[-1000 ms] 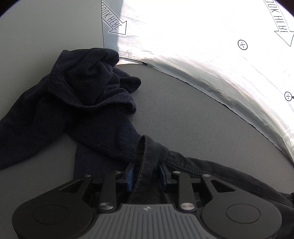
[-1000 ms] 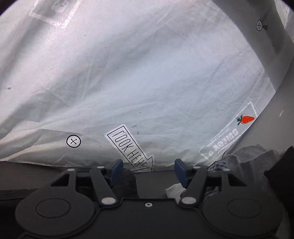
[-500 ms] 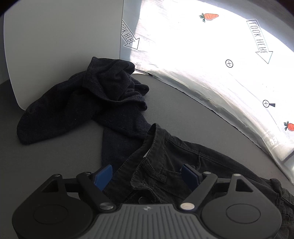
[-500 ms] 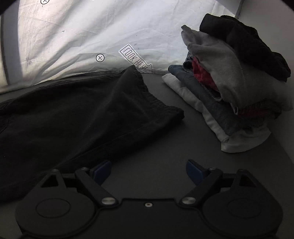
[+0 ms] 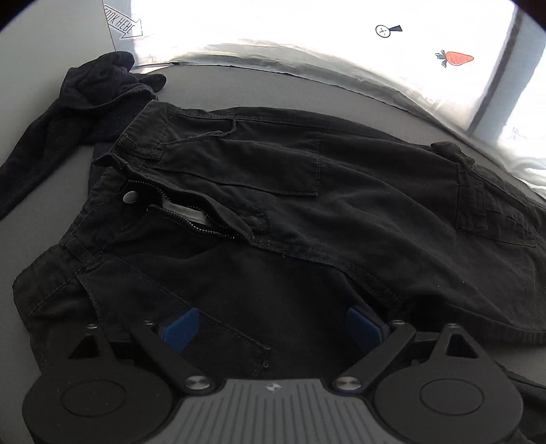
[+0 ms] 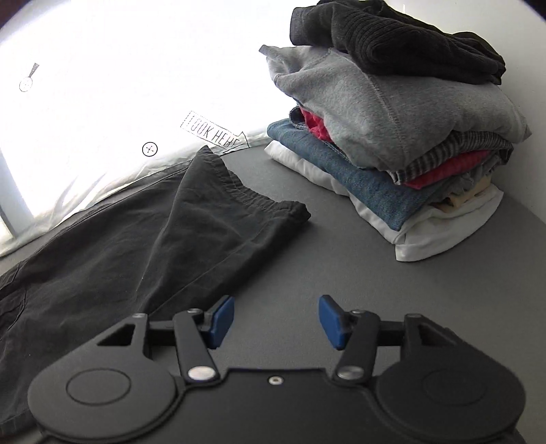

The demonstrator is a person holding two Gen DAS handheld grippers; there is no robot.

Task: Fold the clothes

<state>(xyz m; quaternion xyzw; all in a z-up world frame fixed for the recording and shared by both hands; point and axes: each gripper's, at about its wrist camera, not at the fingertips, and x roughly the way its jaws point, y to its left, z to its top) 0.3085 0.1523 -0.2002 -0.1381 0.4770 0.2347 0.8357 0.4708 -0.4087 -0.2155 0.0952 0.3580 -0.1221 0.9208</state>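
Black shorts, grey table, blue-padded jaws.

Grey matte worktop. White sheet hangs behind worktop's far edge, backlit, blown out, printed with carrot, crosshair marks, "LOOK HERE" arrow. Pale wall panel left of sheet.

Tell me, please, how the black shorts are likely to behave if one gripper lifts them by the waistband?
The black shorts would probably sag and drape, since they lie creased and limp. The open fly may gape further. Their cargo pockets suggest thick cloth, so likely weighty.
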